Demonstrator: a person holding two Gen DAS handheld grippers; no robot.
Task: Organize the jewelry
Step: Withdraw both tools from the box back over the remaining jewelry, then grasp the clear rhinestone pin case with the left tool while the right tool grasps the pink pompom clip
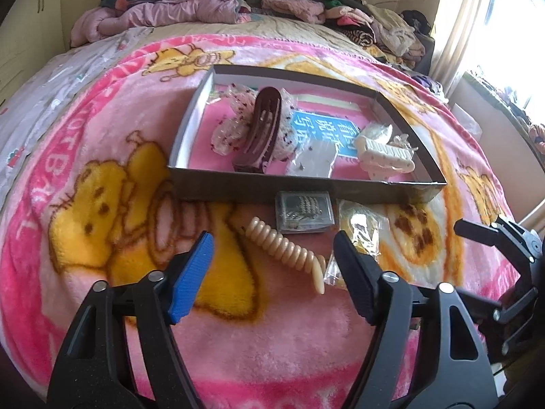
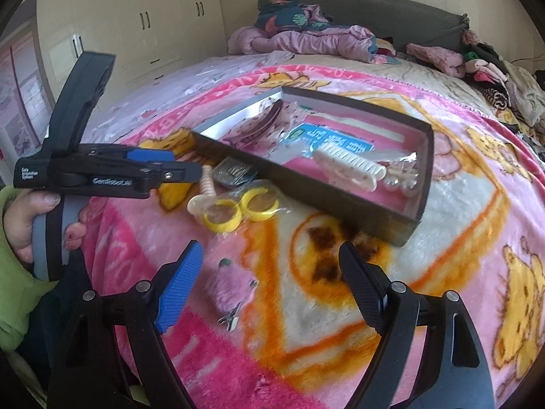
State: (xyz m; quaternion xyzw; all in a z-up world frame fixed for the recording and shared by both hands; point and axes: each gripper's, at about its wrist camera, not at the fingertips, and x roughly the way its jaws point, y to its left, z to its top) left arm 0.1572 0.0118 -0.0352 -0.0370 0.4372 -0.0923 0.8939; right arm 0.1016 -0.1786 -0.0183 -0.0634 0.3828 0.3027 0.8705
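Note:
A shallow dark box (image 1: 299, 189) (image 2: 344, 211) lies on the pink blanket and holds a brown hair claw (image 1: 260, 129), a dotted bow, a white claw clip (image 1: 385, 160) (image 2: 347, 167) and small bags. In front of it lie a cream spiral hair clip (image 1: 289, 248) (image 2: 207, 184), a clear packet of chain (image 1: 303, 213) and a bag with yellow hoops (image 2: 238, 209) (image 1: 361, 235). My left gripper (image 1: 272, 269) (image 2: 177, 167) is open and empty, its fingers either side of the spiral clip. My right gripper (image 2: 269, 286) is open over a pink fuzzy clip (image 2: 231, 289).
The pink cartoon blanket (image 1: 102, 204) covers the bed. Piles of clothes (image 1: 374, 20) and a quilt (image 1: 163, 10) lie at the headboard. Wardrobes (image 2: 146, 24) stand at the left, a window (image 1: 494, 17) at the right.

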